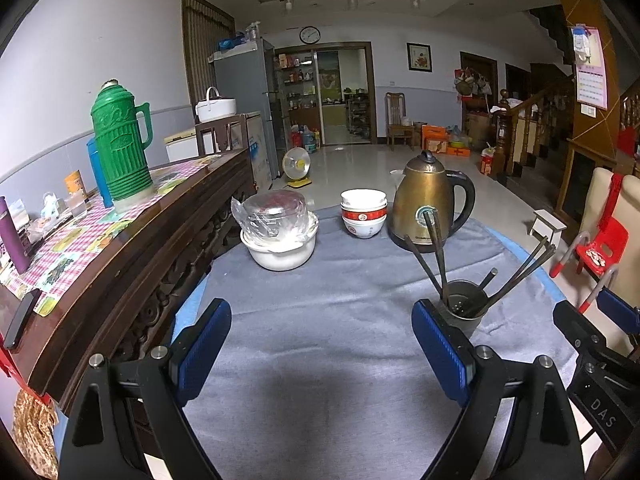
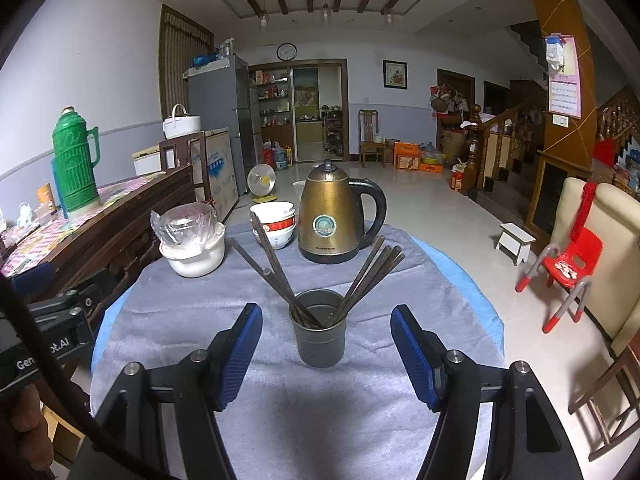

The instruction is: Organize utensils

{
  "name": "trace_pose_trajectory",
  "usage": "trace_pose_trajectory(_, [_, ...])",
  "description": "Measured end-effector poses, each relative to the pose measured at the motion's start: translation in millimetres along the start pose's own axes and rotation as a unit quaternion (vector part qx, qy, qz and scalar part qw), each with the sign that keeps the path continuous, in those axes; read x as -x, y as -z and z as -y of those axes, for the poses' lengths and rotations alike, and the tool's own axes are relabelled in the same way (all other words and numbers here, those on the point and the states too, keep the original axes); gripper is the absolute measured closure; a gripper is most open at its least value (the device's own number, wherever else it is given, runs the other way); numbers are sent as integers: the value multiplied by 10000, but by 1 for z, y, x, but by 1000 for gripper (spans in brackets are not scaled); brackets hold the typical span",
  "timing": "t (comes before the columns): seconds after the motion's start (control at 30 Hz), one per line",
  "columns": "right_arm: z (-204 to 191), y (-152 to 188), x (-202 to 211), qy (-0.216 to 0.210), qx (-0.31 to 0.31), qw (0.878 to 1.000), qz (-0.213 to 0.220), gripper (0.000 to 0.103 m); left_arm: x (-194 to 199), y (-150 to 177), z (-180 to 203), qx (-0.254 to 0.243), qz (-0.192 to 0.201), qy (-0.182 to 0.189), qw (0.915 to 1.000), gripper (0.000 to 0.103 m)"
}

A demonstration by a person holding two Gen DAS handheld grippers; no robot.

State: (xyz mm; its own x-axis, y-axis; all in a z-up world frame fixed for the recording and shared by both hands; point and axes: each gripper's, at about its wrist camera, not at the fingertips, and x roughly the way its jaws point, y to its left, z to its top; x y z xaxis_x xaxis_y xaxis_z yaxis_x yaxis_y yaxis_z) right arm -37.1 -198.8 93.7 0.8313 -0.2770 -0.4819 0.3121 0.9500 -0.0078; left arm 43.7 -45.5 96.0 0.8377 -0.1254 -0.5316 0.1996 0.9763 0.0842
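The chopsticks (image 2: 280,280) stand fanned in the metal cup (image 2: 319,332) on the surface (image 2: 360,420), so they look gathered; the right claw (image 2: 326,356) is released around it; the left claw (image 1: 320,352) is released beside it.

A dull grey metal cup (image 2: 319,330) holds dark brown chopsticks (image 2: 372,276) on a plain grey-blue cloth (image 2: 280,408) edged by a lighter blue table cover (image 2: 460,276). Behind the cup stand a bronze-gold kettle (image 2: 330,216) with a black handle and a round teal badge, and stacked white bowls (image 2: 274,222) banded red. Left of the kettle, a white pot (image 2: 196,262) and a ribbed green thermos (image 2: 75,164) on pink-and-white checked cloth (image 1: 76,236). Both grippers' pads (image 2: 414,354) are ridged blue on black.
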Motion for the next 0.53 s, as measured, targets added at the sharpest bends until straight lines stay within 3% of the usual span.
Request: trace_pose_trajectory(0.53, [-6, 8, -14, -39, -15, 9999, -101, 33, -20, 6, -7, 56, -168, -39, 9998, 11])
